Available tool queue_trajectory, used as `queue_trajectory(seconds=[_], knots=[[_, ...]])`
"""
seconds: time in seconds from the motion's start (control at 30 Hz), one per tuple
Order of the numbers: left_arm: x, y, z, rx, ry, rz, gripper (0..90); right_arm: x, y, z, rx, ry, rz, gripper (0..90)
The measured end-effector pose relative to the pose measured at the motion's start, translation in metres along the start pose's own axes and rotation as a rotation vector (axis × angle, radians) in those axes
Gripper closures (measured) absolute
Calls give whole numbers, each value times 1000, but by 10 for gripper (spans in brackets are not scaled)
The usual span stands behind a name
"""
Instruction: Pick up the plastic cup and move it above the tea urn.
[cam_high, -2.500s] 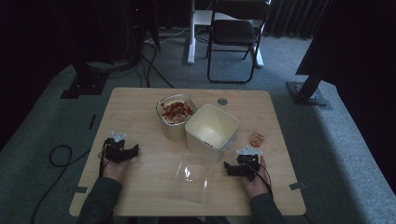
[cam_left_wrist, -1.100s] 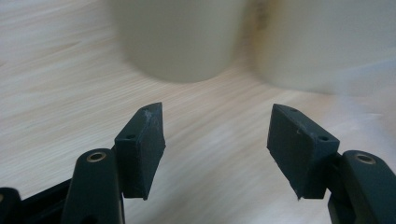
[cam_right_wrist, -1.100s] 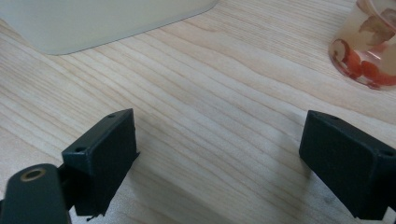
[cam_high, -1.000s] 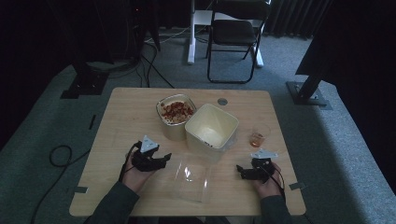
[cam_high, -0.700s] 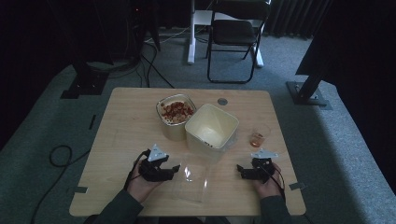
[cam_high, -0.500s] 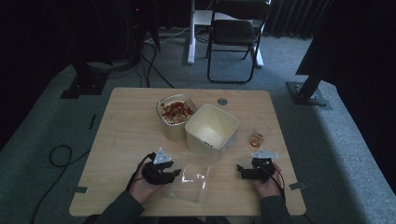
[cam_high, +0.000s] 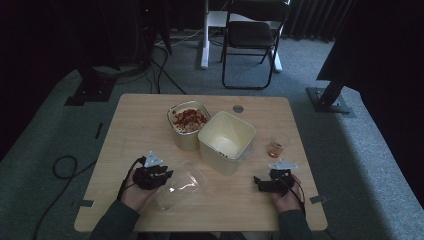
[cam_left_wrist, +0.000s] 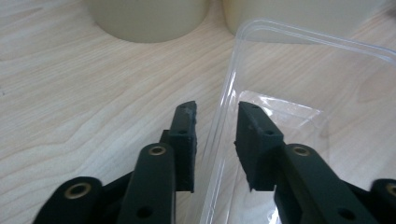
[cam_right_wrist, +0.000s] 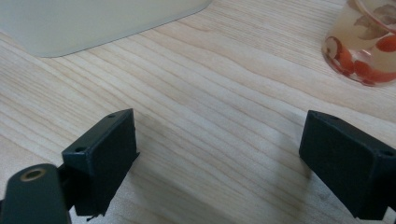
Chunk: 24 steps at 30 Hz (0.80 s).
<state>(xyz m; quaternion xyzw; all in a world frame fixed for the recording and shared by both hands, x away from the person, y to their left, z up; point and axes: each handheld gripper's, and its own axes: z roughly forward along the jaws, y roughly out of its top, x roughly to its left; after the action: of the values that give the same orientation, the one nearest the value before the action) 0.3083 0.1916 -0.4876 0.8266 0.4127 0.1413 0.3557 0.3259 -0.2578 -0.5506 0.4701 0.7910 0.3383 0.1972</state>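
Wooden table, dim room. Left gripper sits at about 7 o'clock on the tabletop, held in the person's left hand. Its jaws are narrowed around the near wall of a clear plastic tray; in the left gripper view the tray's rim passes between the two pads, one jaw outside the wall, one inside, with a thin gap showing on either side, so contact cannot be confirmed. The tray lies just at 3 o'clock of that gripper, near the table's front edge. Right gripper rests at about 5 o'clock, in the right hand, jaws spread wide over bare wood and holding nothing, seen also in the right gripper view. At table centre, a square cream tub; touching it at 10 o'clock, a round cream pot of reddish food. A small glass with reddish contents stands at 3 o'clock of the tub. A folding chair stands beyond the table at 12 o'clock.
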Motion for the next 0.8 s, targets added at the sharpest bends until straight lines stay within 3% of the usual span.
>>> queue_trajectory(seconds=[0.27, 0.47, 0.5, 0.57, 0.63, 0.73, 0.8], knots=[[7, -9, -9, -9, 2, 6, 560, 0, 0, 0, 0, 0, 0, 107], [11, -15, -6, 22, -8, -2, 543, 0, 0, 0, -1, 0, 1, 107], [9, -16, 0, 49, 17, 14, 557, 0, 0, 0, -1, 0, 1, 107], [10, -17, 0, 55, 13, 17, 601, 0, 0, 0, -1, 0, 0, 107], [11, -18, 1, 57, 12, 11, 711, 0, 0, 0, -1, 0, 0, 107], [19, -17, -2, 46, 9, -27, 830, 0, 0, 0, -1, 0, 1, 107], [24, -15, -5, 27, 1, -43, 851, 0, 0, 0, -1, 0, 1, 107]])
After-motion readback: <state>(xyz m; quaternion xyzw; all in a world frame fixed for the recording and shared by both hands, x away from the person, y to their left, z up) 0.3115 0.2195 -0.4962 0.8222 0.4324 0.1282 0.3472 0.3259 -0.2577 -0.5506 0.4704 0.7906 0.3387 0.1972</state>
